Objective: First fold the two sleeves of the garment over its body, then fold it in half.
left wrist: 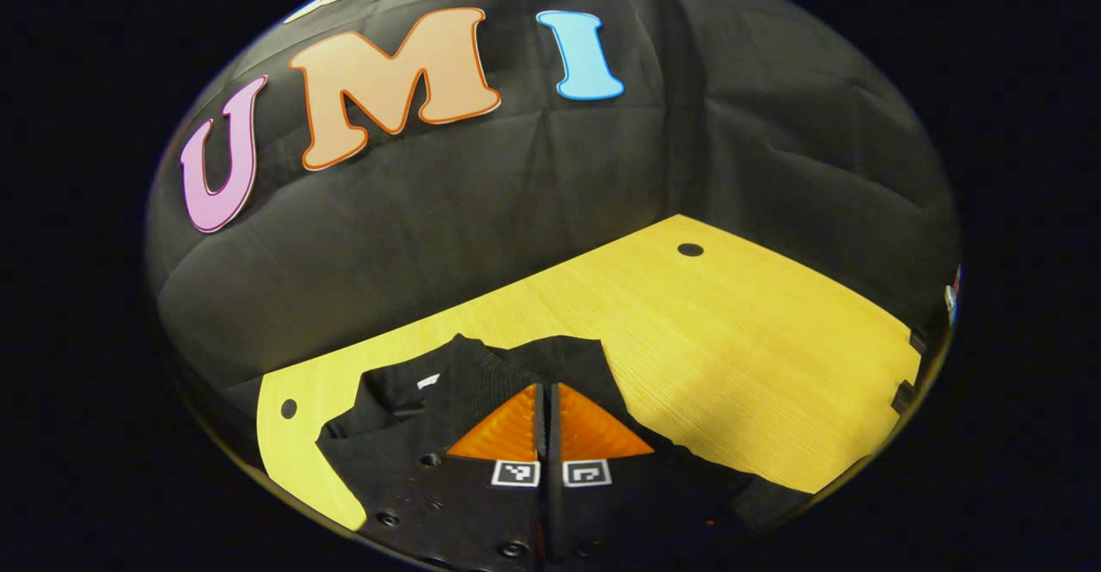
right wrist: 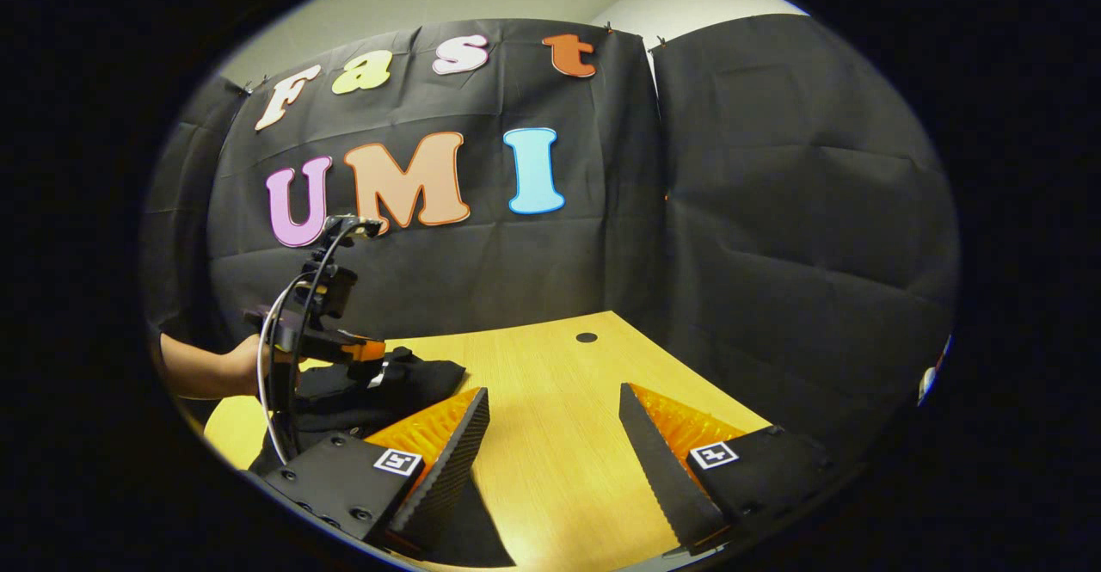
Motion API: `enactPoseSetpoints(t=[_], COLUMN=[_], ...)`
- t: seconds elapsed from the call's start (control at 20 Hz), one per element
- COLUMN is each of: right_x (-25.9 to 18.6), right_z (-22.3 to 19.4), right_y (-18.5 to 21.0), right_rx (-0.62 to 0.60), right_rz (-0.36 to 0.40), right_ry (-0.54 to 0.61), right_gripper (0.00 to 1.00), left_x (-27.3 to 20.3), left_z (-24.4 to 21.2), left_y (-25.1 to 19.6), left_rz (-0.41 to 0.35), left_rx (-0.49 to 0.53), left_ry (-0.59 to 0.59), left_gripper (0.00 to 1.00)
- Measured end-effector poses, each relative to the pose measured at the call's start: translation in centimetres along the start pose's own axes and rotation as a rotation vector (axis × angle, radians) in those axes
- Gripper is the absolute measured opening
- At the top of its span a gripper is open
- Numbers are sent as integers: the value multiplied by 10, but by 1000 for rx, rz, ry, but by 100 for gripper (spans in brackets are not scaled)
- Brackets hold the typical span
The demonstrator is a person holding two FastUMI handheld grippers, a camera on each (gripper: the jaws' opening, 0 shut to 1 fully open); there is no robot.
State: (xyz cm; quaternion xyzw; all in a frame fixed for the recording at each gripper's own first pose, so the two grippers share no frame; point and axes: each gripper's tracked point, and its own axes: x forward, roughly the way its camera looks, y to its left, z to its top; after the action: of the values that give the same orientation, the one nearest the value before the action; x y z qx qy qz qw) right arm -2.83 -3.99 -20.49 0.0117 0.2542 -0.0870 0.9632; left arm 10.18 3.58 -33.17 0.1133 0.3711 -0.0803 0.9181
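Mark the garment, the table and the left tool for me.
garment (left wrist: 396,400): left gripper view, bunched dark fabric.
table (left wrist: 731,357): left gripper view, bare wooden top.
left tool (right wrist: 365,364): right gripper view, its tip at the garment.

Both views are evenly lit from overhead and sharp at the centre. Strong fisheye bending curves the worktop (left wrist: 731,340) edges, softening toward the rim. The black garment (left wrist: 482,374) loses detail; soft shadow lies at six o'clock.
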Motion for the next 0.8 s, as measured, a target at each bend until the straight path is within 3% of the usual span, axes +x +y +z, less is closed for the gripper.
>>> enactPoseSetpoints(t=[0.05, 0.1, 0.15, 0.25, 0.4, 0.5, 0.55, 0.6, 0.65, 0.8], right_x=[3, 6, 8, 9, 17, 23, 27, 24, 21, 15], right_z=[0, 1, 4, 10, 13, 14, 12, 9, 10, -1], right_y=[-2, -2, 0, 6, 20, 29, 31, 36, 42, 48], right_rx=[-10, -28, -51, -87, -140, -159, -163, -156, -150, -150], right_rz=[5, 18, 36, 98, 215, 274, 288, 303, 318, 297], right_ry=[8, 17, 15, 1, -12, -17, -1, 5, 1, -3], right_gripper=[97, 96, 97, 97, 93, 97, 93, 97, 94, 97], left_x=[0, -6, 2, -27, -66, -103, -124, -142, -164, -220], left_z=[11, 26, 36, 56, 67, 64, 55, 44, 26, -28], left_y=[-14, -21, -20, -3, 6, 17, 26, 34, 46, 75], left_rz=[-39, -53, -16, 58, 129, 168, 189, 206, 241, 324], left_rx=[-57, -93, -84, -11, -26, -91, -121, -133, -137, -134], left_ry=[-43, -84, -128, -174, -237, -283, -299, -300, -293, -261], left_gripper=[0, 24, 47, 94, 94, 94, 94, 93, 93, 93])
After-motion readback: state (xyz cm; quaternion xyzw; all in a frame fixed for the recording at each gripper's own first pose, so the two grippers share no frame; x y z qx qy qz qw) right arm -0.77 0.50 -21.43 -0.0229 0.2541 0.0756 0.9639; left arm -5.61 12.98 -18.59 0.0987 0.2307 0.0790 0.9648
